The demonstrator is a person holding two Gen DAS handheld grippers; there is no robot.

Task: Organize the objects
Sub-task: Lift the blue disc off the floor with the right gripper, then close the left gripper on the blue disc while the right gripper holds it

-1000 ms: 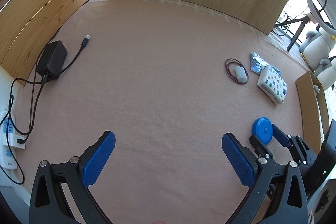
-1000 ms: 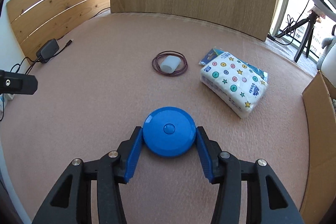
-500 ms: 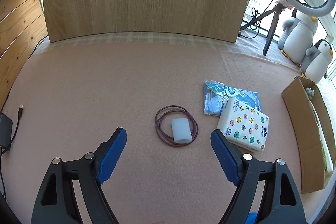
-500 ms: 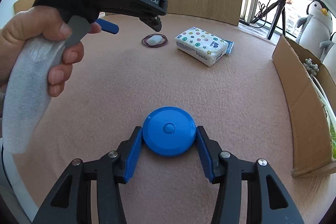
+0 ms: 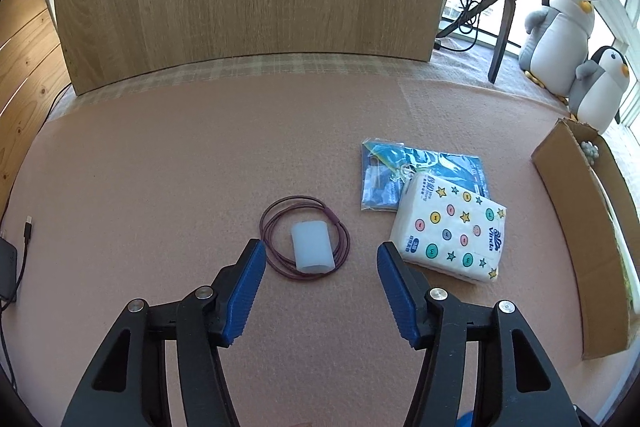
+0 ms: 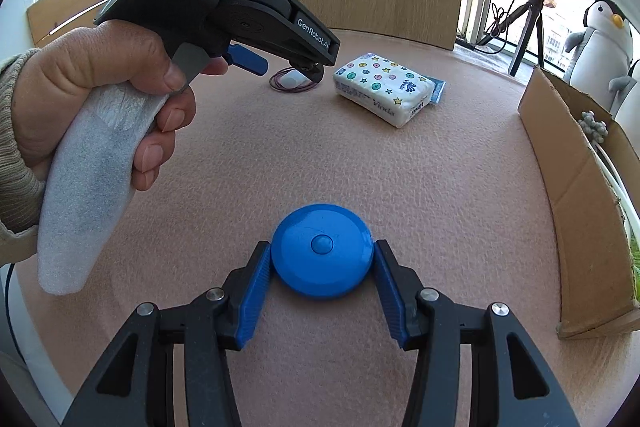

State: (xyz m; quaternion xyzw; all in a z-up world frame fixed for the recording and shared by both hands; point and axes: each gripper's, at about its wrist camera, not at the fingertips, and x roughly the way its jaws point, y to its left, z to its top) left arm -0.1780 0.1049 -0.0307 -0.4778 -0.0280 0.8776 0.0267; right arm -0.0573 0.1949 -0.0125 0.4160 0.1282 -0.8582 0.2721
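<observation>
1. Right gripper (image 6: 322,277) pinches blue disc (image 6: 322,255) at its near edge.
2. Left gripper (image 5: 320,271) spread; white block (image 5: 312,247) inside cord loop (image 5: 266,227), just beyond.
3. I'd centre on block, avoid snagging cord.

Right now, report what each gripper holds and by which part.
Right gripper clamps the blue round case by its opposite side edges. Left gripper holds nothing, open above the coiled cord.
</observation>
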